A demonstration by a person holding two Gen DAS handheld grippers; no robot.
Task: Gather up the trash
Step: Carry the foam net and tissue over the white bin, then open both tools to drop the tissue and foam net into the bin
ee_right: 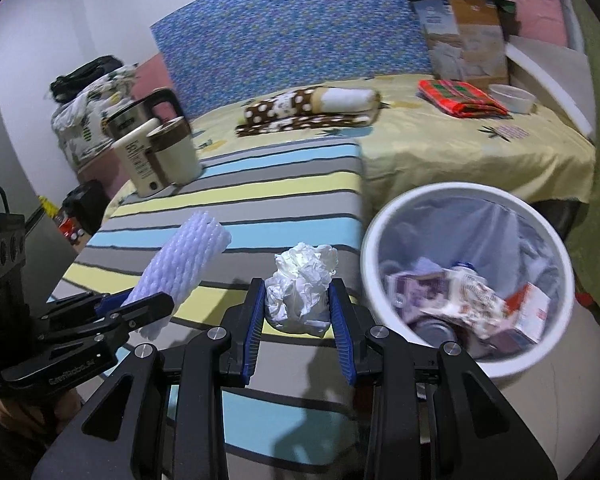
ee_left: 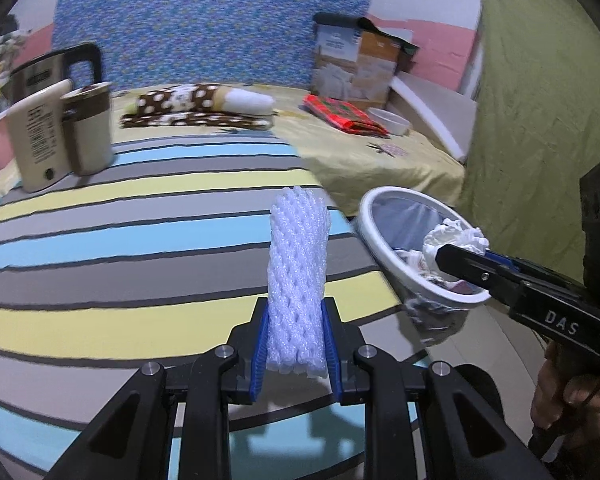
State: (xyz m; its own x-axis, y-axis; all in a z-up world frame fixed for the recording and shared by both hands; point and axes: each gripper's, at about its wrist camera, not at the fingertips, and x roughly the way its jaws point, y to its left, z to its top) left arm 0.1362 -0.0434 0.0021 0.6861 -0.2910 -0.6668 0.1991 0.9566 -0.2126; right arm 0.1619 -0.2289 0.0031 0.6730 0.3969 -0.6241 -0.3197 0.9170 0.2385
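While you hold both tools over the striped mattress [ee_left: 140, 216], each one is clenched on a piece of trash. Your left gripper [ee_left: 296, 344] grasps a white foam net sleeve [ee_left: 298, 272] between its blue pads, the sleeve standing upright toward twelve o'clock in the left wrist view. Your right gripper [ee_right: 298, 316] grasps a crumpled white tissue [ee_right: 300, 288], pinched on both sides.

At two o'clock from the right gripper stands a white bin [ee_right: 384, 220] lined with a clear bag, just beside the mattress edge. Wrappers and a small red-and-white carton [ee_right: 530, 314] lie inside it. In the left wrist view the right gripper's fingers and the tissue show over the bin's rim.

Farther off, at ten o'clock, a cream jug [ee_right: 172, 156] and a steel kettle [ee_right: 140, 118] stand on the mattress. Beyond, on the yellow sheet [ee_right: 460, 148], lie a brown spotted blanket [ee_right: 300, 110], a red folded cloth [ee_right: 460, 96] and a white bowl [ee_right: 514, 98], with a cardboard box [ee_right: 466, 44] against the blue patterned board [ee_right: 300, 32].
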